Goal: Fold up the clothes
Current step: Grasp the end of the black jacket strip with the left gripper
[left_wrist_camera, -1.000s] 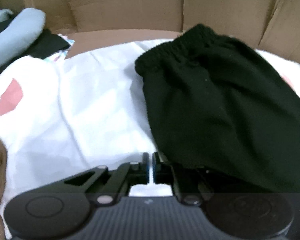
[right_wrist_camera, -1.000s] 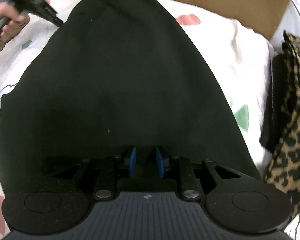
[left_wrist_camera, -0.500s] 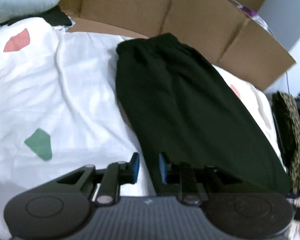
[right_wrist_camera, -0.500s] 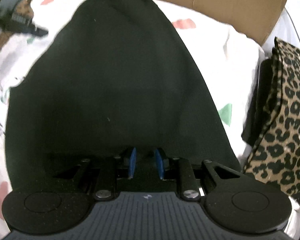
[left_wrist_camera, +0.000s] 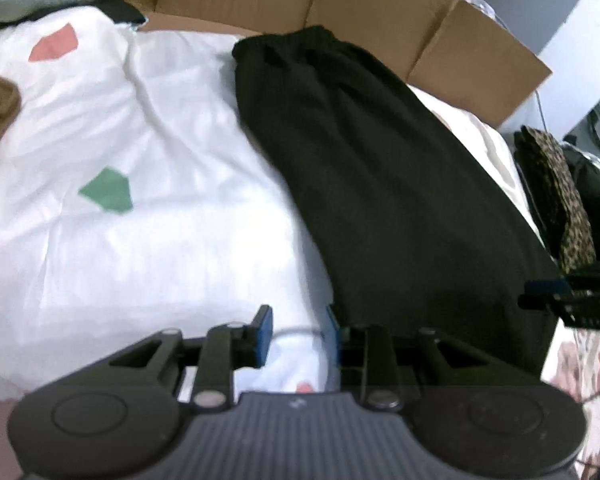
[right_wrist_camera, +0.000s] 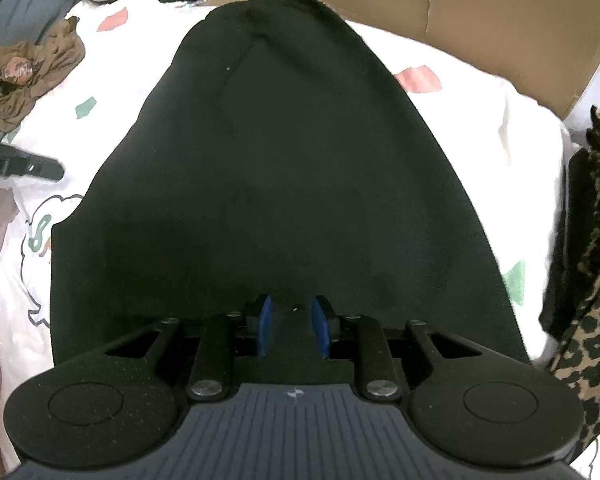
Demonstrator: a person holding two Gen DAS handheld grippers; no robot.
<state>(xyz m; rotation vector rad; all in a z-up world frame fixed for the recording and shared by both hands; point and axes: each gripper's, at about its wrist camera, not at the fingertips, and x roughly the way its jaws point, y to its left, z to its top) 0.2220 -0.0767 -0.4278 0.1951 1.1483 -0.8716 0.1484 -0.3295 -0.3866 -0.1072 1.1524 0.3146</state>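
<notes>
On the bed, far edge by the cardboard: waistband of the black garment (right_wrist_camera: 284, 168), laid flat and long toward the near edge of the white sheet (left_wrist_camera: 140, 160).
Left gripper (left_wrist_camera: 296, 332): pads parted, holding nothing, over bare sheet just beside the cloth's left side.
Right gripper (right_wrist_camera: 290, 324): pads parted over the near hem; no cloth visibly pinched.
Step, my guess: take both near corners, carry them evenly toward the waistband.
Care: grab every layer, keep the edges aligned.
Nearby: leopard-print cloth (right_wrist_camera: 596, 280) at the right edge.
</notes>
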